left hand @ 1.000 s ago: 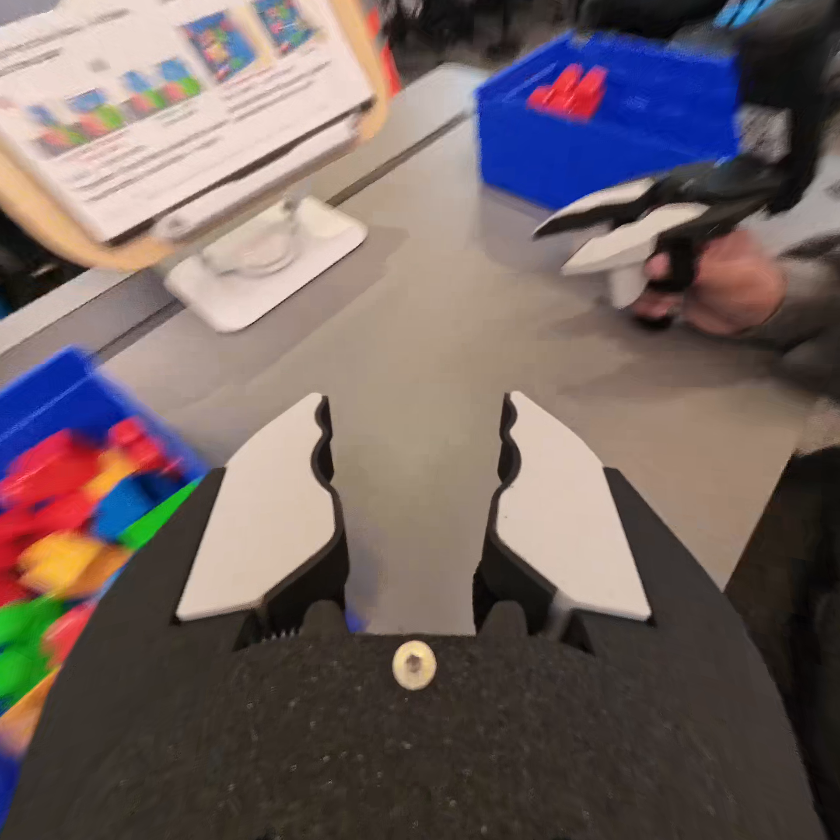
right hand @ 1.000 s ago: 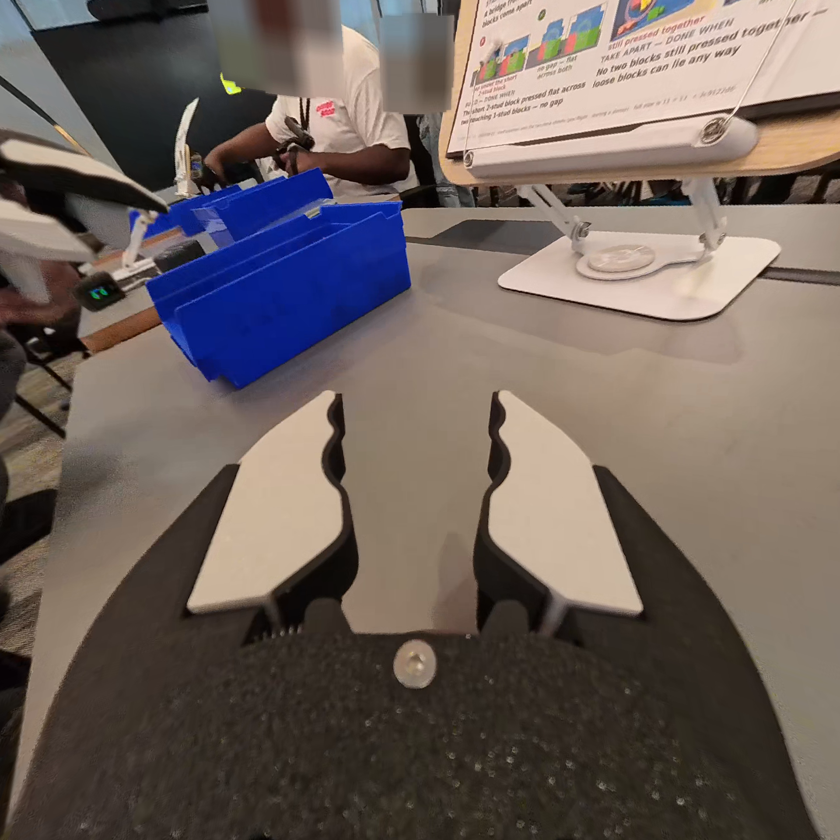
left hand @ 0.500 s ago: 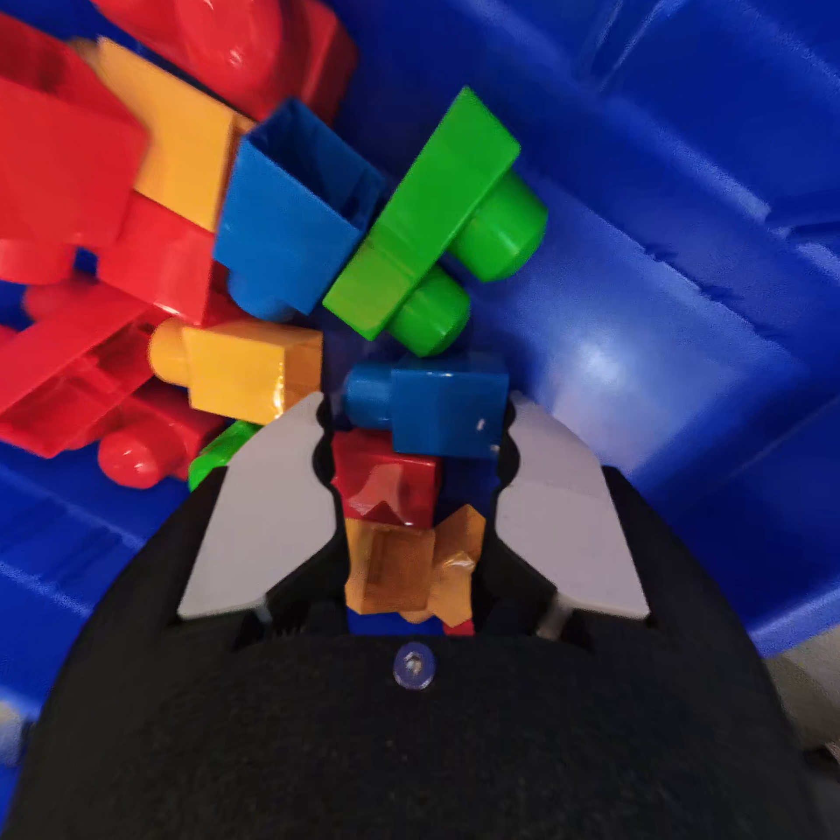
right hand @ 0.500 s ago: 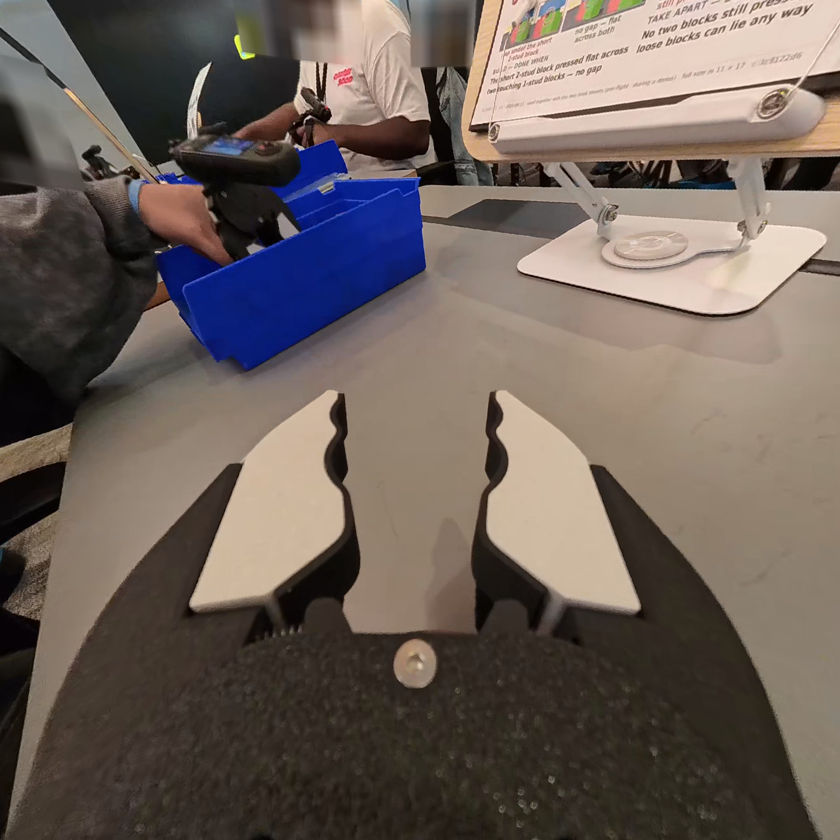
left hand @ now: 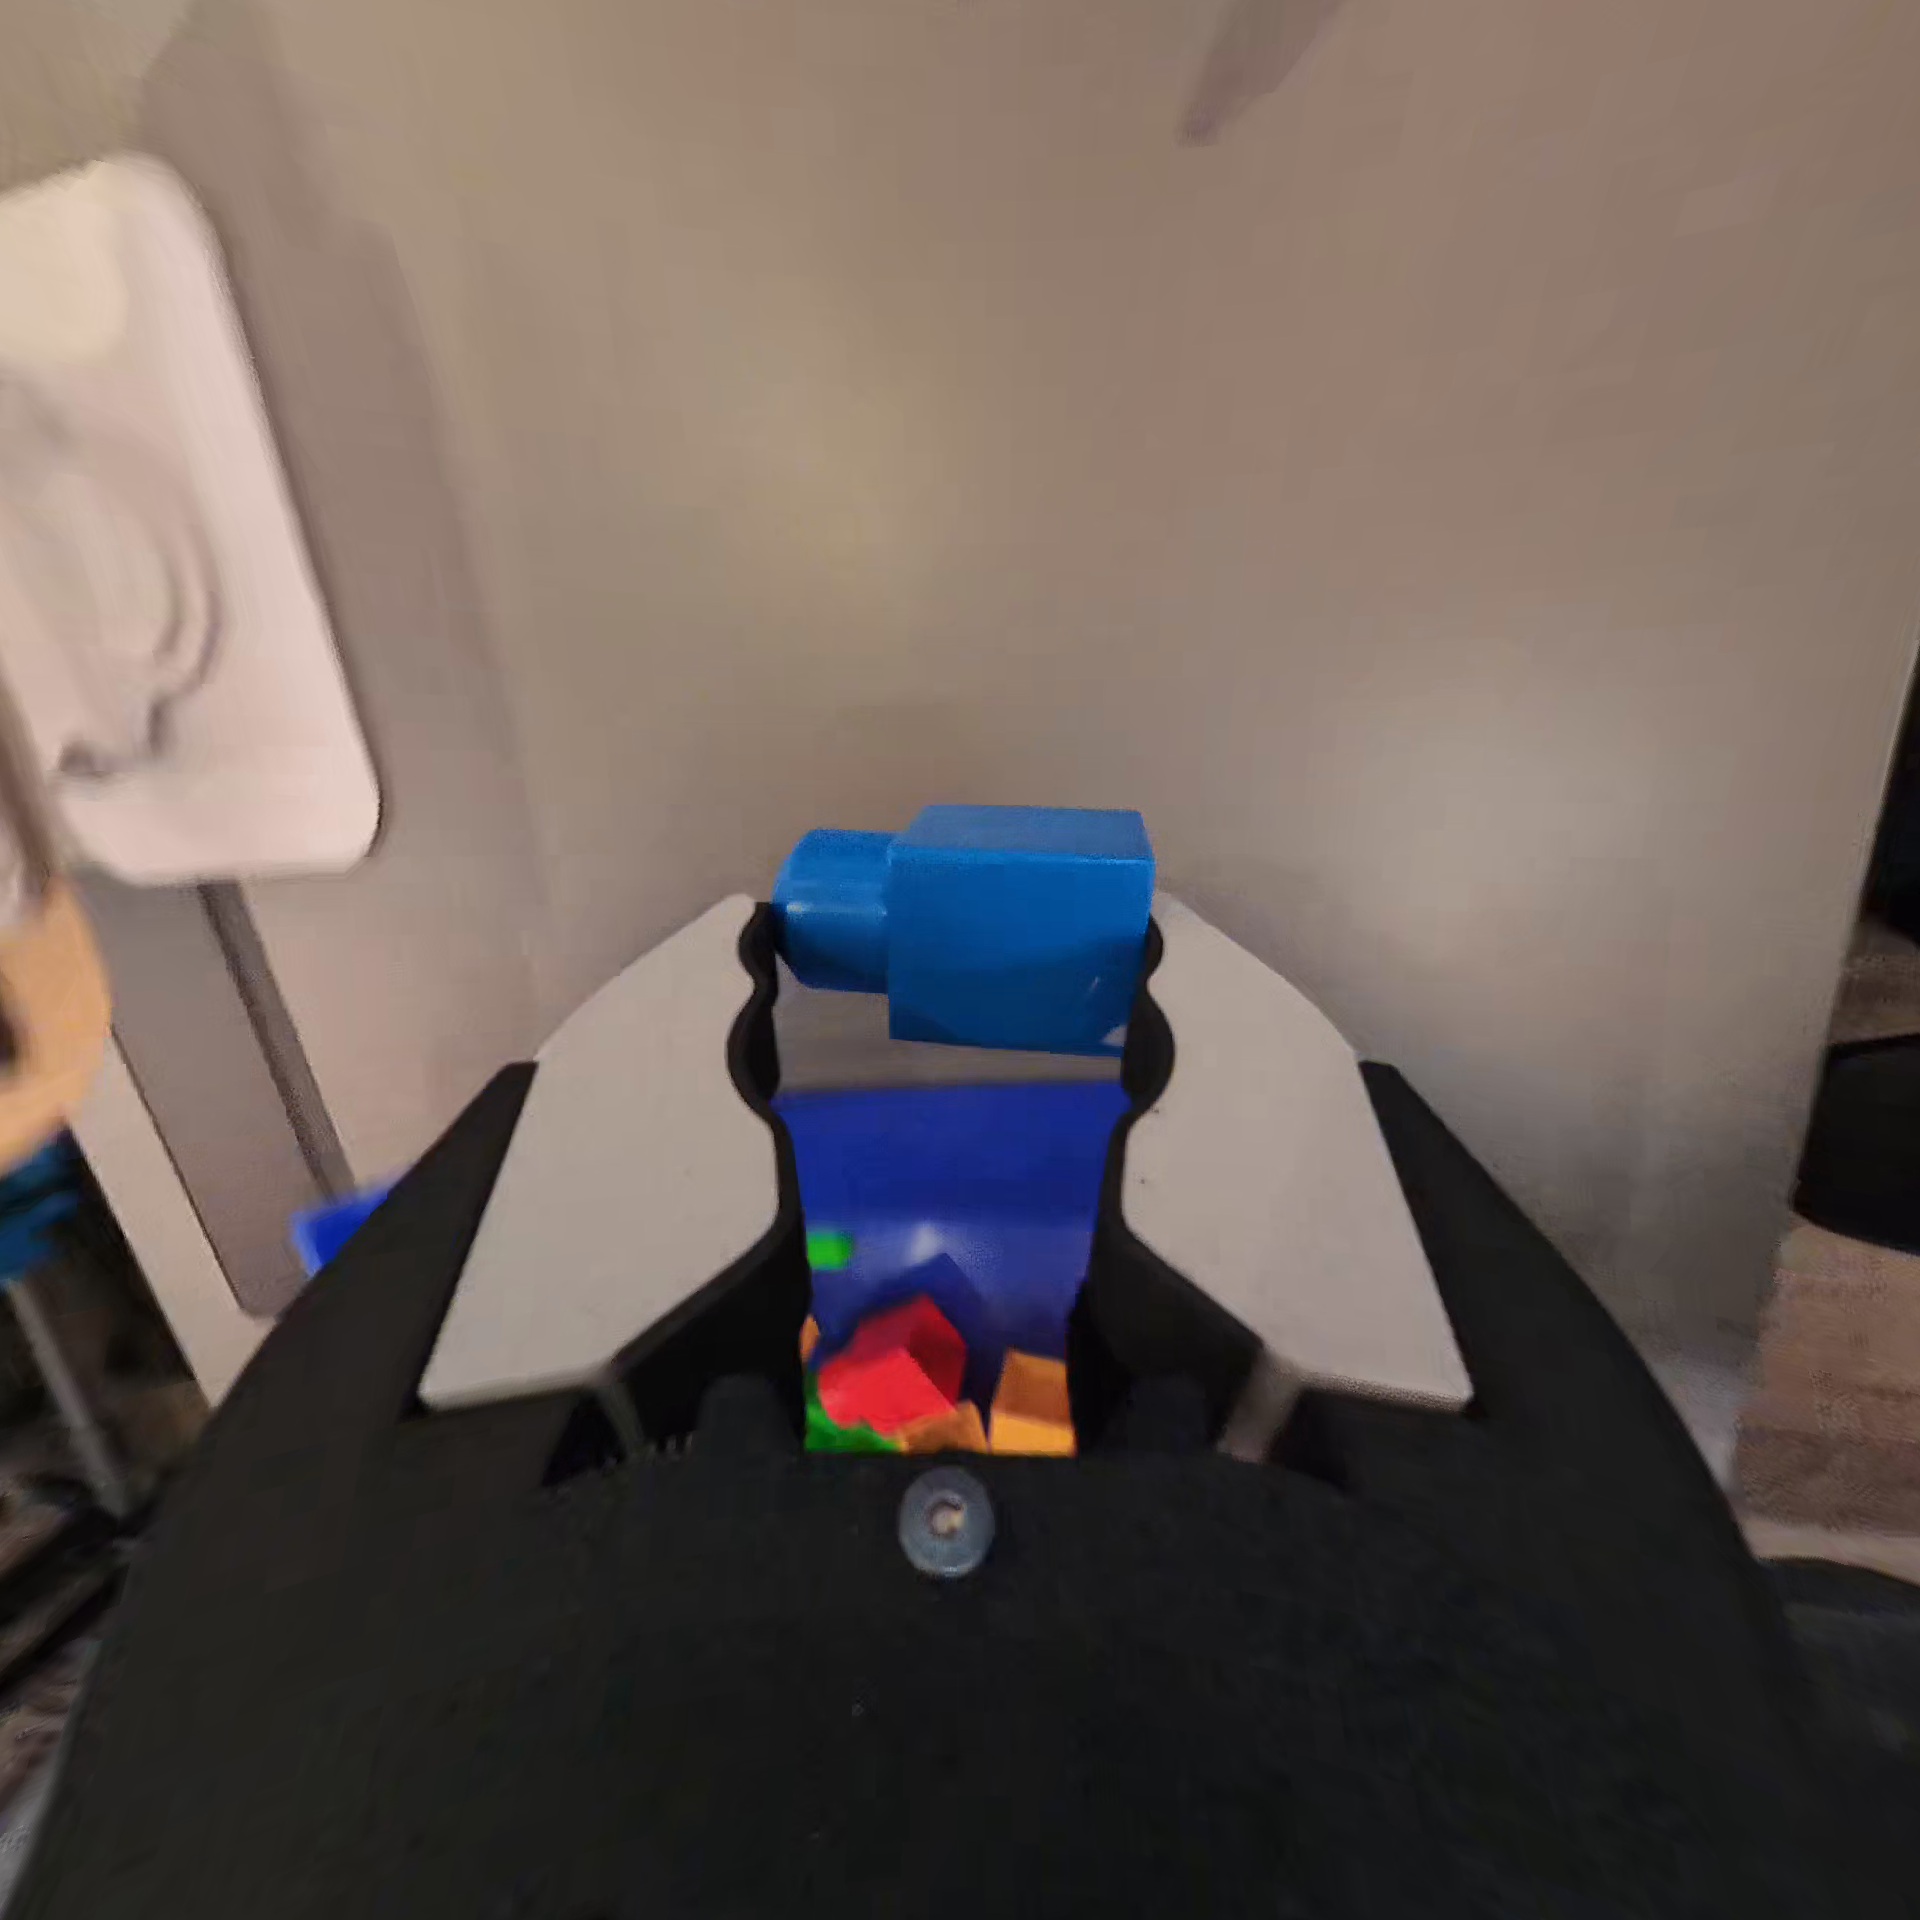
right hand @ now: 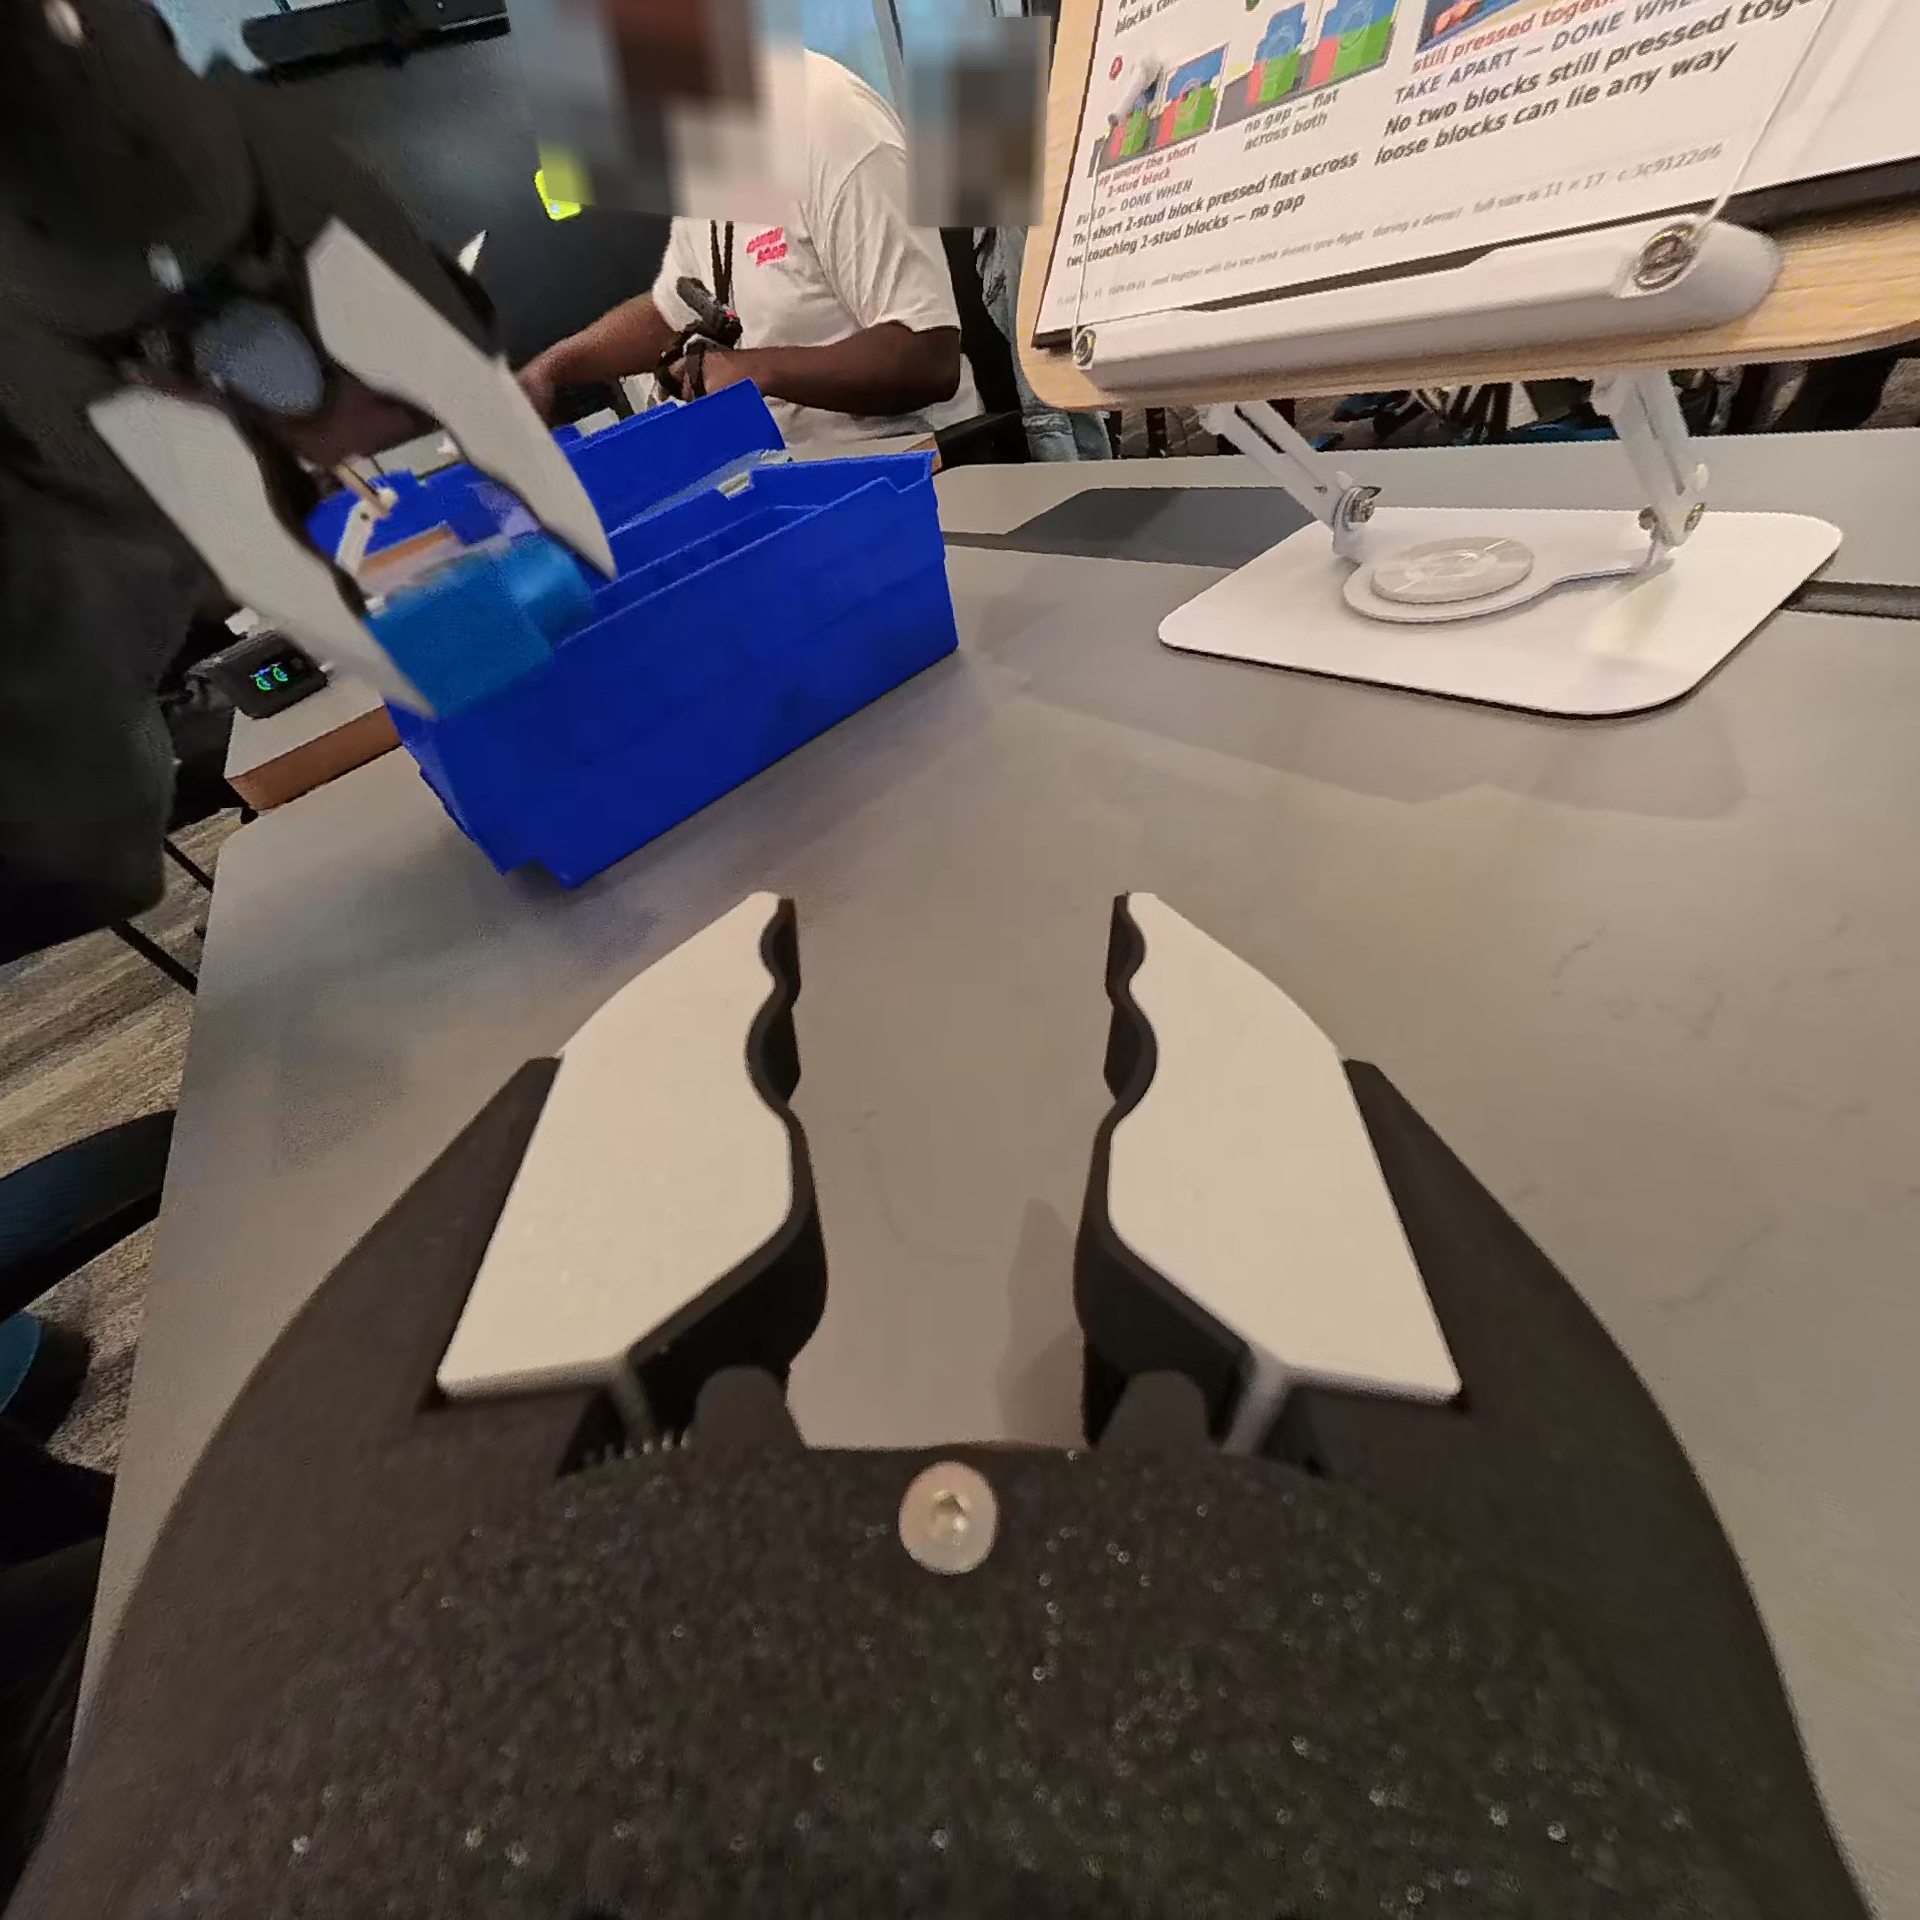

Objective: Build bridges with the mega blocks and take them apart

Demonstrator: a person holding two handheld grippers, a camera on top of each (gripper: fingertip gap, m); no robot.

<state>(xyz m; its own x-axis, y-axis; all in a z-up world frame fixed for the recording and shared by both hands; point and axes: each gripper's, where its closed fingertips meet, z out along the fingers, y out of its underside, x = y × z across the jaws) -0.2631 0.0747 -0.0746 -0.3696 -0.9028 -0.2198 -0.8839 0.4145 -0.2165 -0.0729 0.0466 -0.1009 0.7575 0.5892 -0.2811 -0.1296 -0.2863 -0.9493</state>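
A small blue plastic one-stud block (left hand: pixel 1013 940) sits pinched at the very tips of the left tongs (left hand: pixel 951 961), lying on its side with the stud pointing left. It hangs in the air just above the blue plastic bin (right hand: pixel 707 686), where red, orange and green blocks (left hand: pixel 904 1382) lie jumbled below. From the right wrist view the same left tongs (right hand: pixel 457 613) show over the bin's near end, the block clamped between the two pale fingers (right hand: pixel 457 384).

The right tongs (right hand: pixel 951 997) hover low over the bare grey counter (right hand: pixel 1351 935), spread wide and holding nothing. Beyond them a white stand (right hand: pixel 1496 613) carries a wooden board with a printed instruction sheet (right hand: pixel 1403 135), and a person in a white shirt (right hand: pixel 821 281) works at another bin farther back.

Building looks barely started: no block stands on the counter yet.

The grip seems the weak spot. The block is held only by the tip ends, one side pressing on the rounded stud, so it could pivot or squirt out during the swing to the counter. Lying sideways, it would also need turning stud-up before it can be set down; placing it as held would probably leave it toppled.
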